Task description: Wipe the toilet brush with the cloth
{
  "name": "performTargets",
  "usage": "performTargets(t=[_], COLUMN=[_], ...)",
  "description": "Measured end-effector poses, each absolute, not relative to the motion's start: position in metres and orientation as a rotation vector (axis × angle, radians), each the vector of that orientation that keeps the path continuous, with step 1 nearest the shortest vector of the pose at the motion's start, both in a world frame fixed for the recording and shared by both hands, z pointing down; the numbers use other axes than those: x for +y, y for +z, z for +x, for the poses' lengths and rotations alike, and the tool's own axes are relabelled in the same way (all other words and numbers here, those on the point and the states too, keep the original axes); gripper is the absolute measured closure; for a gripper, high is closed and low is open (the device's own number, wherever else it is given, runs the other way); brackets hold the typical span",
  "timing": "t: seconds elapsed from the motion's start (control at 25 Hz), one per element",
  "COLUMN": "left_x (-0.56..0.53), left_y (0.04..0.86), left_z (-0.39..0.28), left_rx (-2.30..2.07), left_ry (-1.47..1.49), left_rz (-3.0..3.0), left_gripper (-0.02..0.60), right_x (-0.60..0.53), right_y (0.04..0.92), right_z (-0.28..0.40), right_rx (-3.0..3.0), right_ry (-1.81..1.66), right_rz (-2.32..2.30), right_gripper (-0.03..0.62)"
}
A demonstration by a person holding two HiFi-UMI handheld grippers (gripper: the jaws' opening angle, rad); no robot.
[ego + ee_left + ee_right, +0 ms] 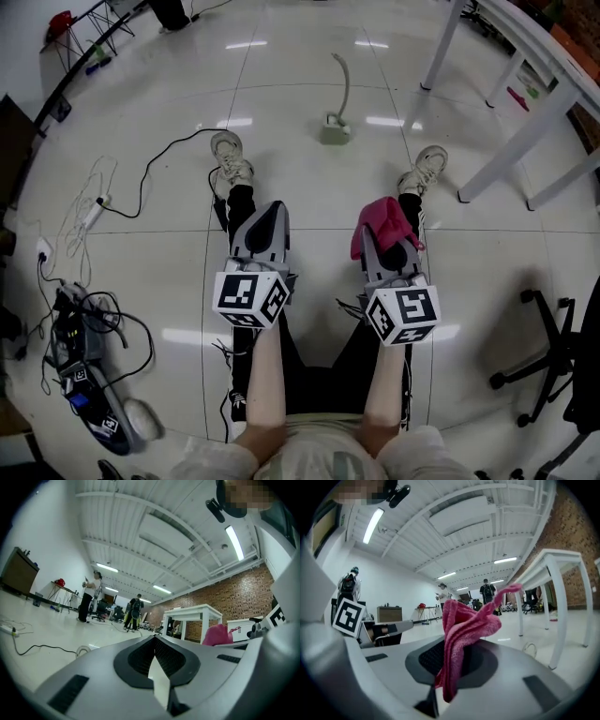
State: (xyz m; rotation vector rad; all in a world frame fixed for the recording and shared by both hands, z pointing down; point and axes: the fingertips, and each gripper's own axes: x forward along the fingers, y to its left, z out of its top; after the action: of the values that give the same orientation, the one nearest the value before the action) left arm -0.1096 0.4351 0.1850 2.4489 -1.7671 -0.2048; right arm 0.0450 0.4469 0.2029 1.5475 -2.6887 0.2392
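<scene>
Our left gripper [266, 217] stays out of it, jaws closed on nothing; our right gripper [389, 242] clamps the pink cloth [378, 217]. The toilet brush [335, 127] stands on the floor [281, 122] beyond our shoes.

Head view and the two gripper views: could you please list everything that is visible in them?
toilet brush: one, pale, upright in its holder on the floor ahead
cloth: one, pink, clamped in the right tongs
table: at least one, white, upper right
office chair: one, black, right edge
cables: several, black and white, floor at left
bystanders: two, dark clothes, far across the hall
left tongs: one, grey, shut, empty
right tongs: one, grey, shut on the cloth
forearms: two, bare, bottom centre
</scene>
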Motion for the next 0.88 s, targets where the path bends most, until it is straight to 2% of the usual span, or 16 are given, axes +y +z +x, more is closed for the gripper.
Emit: performTargets(t=[0.36,0.88], left_x=[0.52,0.53], left_y=[0.168,0.178], left_z=[-0.11,-0.107], left_rx=[-1.85,-1.86], left_ry=[-0.288,-0.224], left_rz=[2.488,2.501], left_gripper=[0.577,0.577], right_x=[0.522,0.529], right_y=[0.175,0.179], right_z=[0.044,0.061], right_rx=[-2.786,-2.795], right_ry=[0.133,0.141], right_rz=[1.584,1.627], right_gripper=[0.562,0.562])
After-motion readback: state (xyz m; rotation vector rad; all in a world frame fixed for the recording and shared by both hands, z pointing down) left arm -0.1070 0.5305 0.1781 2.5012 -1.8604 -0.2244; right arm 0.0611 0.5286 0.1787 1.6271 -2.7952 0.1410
